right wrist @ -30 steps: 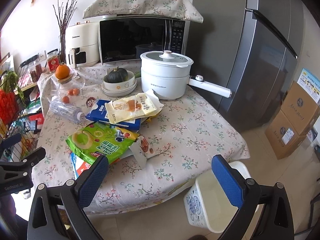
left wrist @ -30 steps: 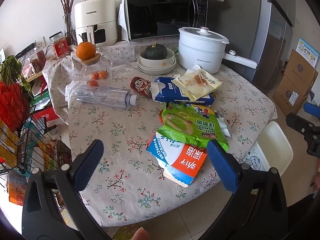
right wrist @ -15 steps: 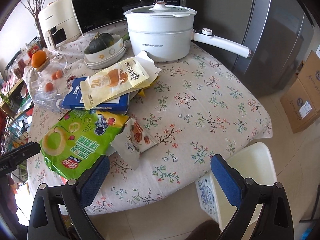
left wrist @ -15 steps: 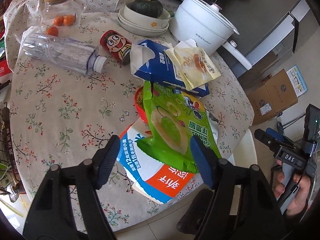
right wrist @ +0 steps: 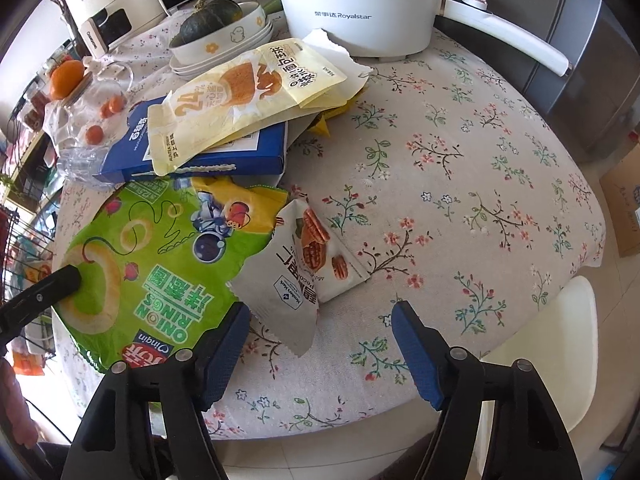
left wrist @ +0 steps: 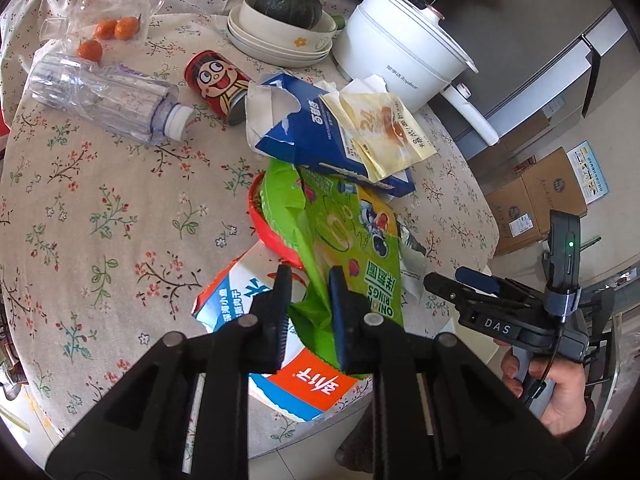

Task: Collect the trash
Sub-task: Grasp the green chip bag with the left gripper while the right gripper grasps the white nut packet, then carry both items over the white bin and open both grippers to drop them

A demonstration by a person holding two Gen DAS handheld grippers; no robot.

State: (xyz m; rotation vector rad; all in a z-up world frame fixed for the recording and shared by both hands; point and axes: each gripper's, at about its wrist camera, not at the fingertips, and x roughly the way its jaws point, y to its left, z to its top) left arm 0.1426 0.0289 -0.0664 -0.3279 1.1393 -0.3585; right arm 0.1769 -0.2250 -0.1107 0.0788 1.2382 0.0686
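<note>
Currently the left tongs (left wrist: 307, 292) are clenched on the near edge of the green bag (left wrist: 352, 240), first pickup in hand. Right tongs (right wrist: 320, 336) hang released, with the pecan wrapper (right wrist: 312, 256) just ahead between the jaws. The bag's long axis runs away from the left tongs. Next: lift it clear.

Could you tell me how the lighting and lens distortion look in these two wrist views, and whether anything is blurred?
Left wrist view: strong fisheye bending with dark corners; daylight is even; the green onion-ring bag pinched in the left gripper stays sharp, with slight sheen on the plastic bottle. Right wrist view: same curved edges; the white pot is bright but readable; the open right gripper looks sharp.
</note>
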